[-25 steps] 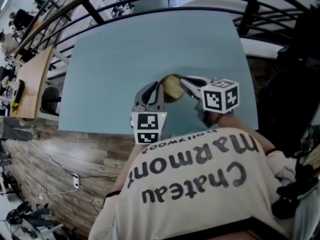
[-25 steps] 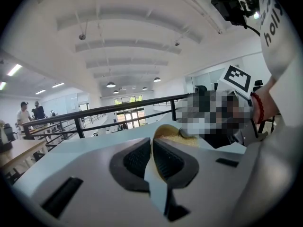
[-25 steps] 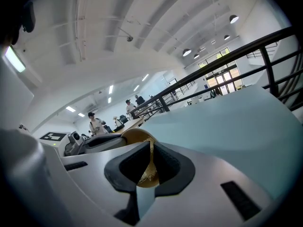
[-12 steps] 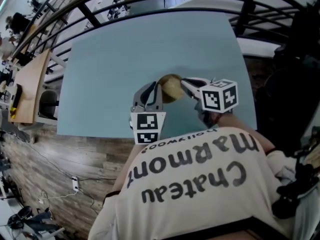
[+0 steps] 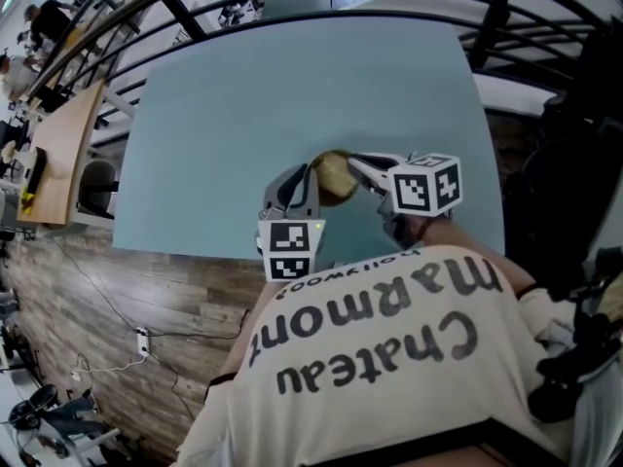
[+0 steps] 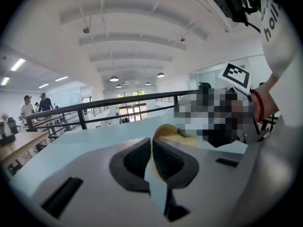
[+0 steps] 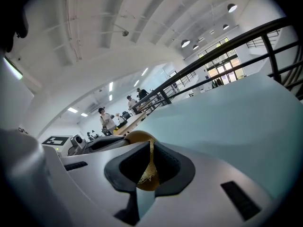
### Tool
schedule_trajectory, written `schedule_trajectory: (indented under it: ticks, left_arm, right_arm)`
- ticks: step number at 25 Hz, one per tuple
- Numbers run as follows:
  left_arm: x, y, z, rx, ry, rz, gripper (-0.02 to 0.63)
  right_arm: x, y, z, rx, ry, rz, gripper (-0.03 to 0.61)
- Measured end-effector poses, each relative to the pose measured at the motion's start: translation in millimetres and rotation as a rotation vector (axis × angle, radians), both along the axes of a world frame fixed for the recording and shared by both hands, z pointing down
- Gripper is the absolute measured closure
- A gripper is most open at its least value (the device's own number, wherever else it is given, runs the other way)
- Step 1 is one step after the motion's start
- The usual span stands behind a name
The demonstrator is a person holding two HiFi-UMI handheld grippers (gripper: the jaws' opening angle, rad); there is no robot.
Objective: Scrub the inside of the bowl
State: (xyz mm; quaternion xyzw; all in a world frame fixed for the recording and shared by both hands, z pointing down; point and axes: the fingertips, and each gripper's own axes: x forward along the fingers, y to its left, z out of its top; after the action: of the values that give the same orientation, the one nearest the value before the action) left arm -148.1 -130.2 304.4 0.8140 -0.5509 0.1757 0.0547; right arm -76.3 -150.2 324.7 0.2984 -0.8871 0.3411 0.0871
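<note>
Tan bowl (image 5: 336,174) over desk (image 5: 243,105): left tongs (image 5: 311,181) clamped on rim; right tongs (image 5: 354,167) pinch scrubber (image 7: 147,170) inside. Scrubbing step in hand. Next: sweep scrubber round inner wall.

Beyond the bowl (image 5: 336,175) the blue table (image 5: 292,95) lies open (black railing (image 5: 491,13) rims its far side).

Pale blue table (image 5: 292,86), yellow-tan bowl (image 5: 334,175), golden scrub pad (image 7: 147,176), grey left tongs (image 6: 152,143) and right tongs (image 7: 150,144), black-and-white marker cubes (image 5: 425,185)
</note>
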Motion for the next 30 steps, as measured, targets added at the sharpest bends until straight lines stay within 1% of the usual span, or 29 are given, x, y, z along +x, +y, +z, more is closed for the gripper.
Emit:
schedule_trajectory:
  ticks: [5, 9, 14, 23, 27, 30]
  left_arm:
    - [-6, 9, 11, -0.029, 0.001, -0.019, 0.595]
    - [-6, 7, 12, -0.039, -0.001, -0.034, 0.595]
    - [-14, 10, 12, -0.034, 0.001, -0.052, 0.595]
    - [-17, 8, 9, -0.019, 0.002, -0.062, 0.595]
    - [-26, 3, 5, 0.009, 0.007, -0.094, 0.595]
    - [-28, 1, 1, 0.02, 0.008, -0.101, 0.595]
  right_arm:
    - [-23, 12, -3, 0.002, -0.029, -0.082, 0.529]
    - [-26, 11, 0, -0.001, -0.025, -0.113, 0.529]
    - [-29, 13, 12, -0.016, 0.019, -0.112, 0.529]
    - [-27, 15, 22, -0.042, 0.056, -0.104, 0.529]
    - [-27, 15, 27, -0.05, 0.077, -0.107, 0.529]
    - [-25, 13, 29, -0.051, 0.091, -0.105, 0.529]
